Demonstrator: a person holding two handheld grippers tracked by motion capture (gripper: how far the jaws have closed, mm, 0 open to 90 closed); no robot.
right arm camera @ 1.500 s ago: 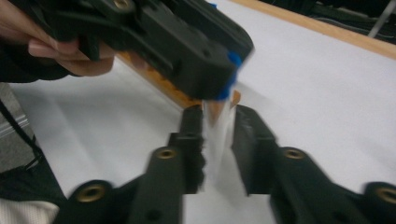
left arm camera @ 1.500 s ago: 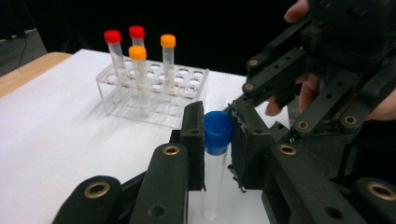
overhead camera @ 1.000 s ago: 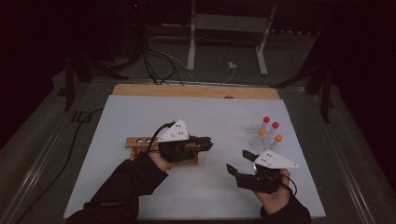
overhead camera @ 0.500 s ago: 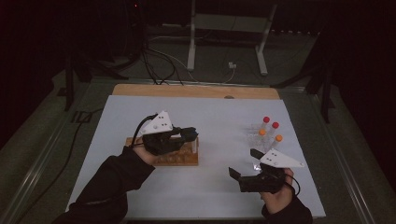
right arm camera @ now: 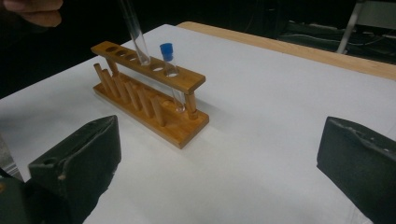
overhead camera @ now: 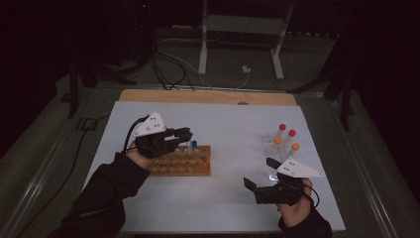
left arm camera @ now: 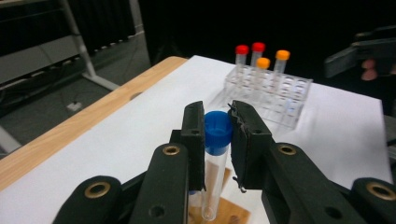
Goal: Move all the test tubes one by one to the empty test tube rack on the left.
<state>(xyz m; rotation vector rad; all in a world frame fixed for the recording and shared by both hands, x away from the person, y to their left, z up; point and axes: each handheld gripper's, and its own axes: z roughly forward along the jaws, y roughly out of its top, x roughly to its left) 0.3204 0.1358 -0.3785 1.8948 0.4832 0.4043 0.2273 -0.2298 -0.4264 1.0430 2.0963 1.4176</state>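
The white-covered table (overhead camera: 218, 198) carried two racks. At roughly nine o'clock of its middle sat the wooden rack (overhead camera: 182, 166), a two-tier stand with a row of holes on top and pegs along its base; at about three o'clock stood the clear plastic rack (overhead camera: 275, 148).

Judged from how things lay, the transfer was under way but far from finished. One blue-capped tube (right arm camera: 171, 74) already stood in the end hole of the wooden rack, and a second was being brought in. Four tubes, two red-capped and two orange-capped (left arm camera: 258, 58), waited in the clear rack, so most of the work remained.

The left gripper (overhead camera: 179, 135) hung just above the wooden rack, its jaws clamped on the held tube (left arm camera: 215, 161) right at the cap. That tube was a slim, clear, empty-looking cylinder with a ribbed blue screw cap, held near upright; from the right gripper view its rounded bottom (right arm camera: 138, 39) hovered over a hole near the middle of the rack, not yet lowered in.

The right gripper (overhead camera: 255, 182) rested at about five o'clock, its jaws, which had just been opening, spread wide with nothing between them.
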